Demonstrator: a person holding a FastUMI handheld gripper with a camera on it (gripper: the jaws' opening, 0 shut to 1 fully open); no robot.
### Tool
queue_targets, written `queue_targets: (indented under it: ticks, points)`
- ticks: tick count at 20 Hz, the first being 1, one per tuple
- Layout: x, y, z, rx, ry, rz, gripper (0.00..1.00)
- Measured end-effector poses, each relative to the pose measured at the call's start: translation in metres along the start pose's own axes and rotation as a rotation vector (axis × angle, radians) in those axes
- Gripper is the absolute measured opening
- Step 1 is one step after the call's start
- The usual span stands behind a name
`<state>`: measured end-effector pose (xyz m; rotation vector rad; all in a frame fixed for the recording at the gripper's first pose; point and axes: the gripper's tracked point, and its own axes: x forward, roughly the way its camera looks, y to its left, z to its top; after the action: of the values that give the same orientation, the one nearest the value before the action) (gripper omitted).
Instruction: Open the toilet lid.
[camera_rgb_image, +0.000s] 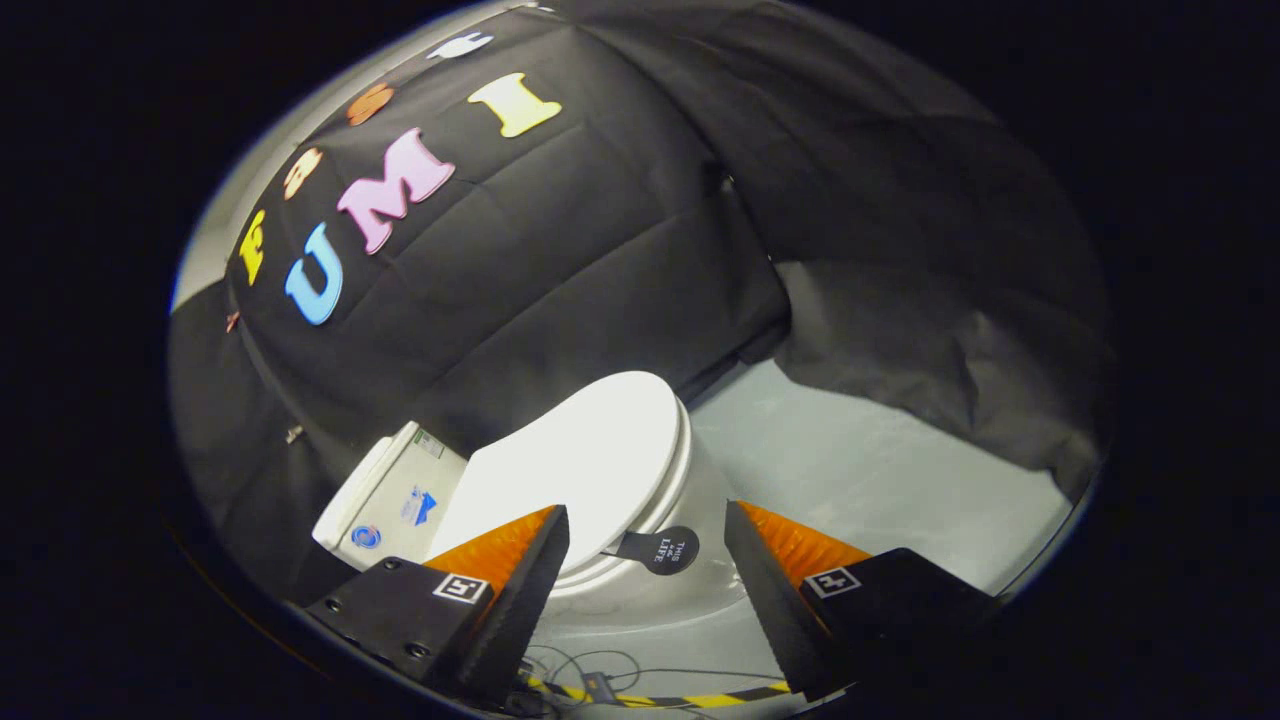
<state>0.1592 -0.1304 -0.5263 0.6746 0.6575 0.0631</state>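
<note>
Gripper view first, and we read from the left: the toilet tank (385, 500) carries small stickers, their print too small for us to make out; next to it the white toilet lid (585, 460) lies closed over the bowl (690, 590), just ahead of the fingers; a dark round tag (662, 549) hangs at the lid's front edge, but its small pale print we leave unread; we see the gripper (647, 590) with its fingers spread wide apart, holding nothing, the tag between them; below, a yellow-and-black striped tape (690, 697) and thin cables (590, 672) cross the floor.

Striped tape (690, 699), loose cables (585, 668)
</note>
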Motion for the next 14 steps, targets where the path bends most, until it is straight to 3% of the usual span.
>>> queue_targets:
  ticks: [9,14]
  points:
    - [0.038,-0.022,-0.02,0.44,0.16,0.1,0.98]
    - [0.057,-0.024,-0.038,0.505,0.217,0.112,0.95]
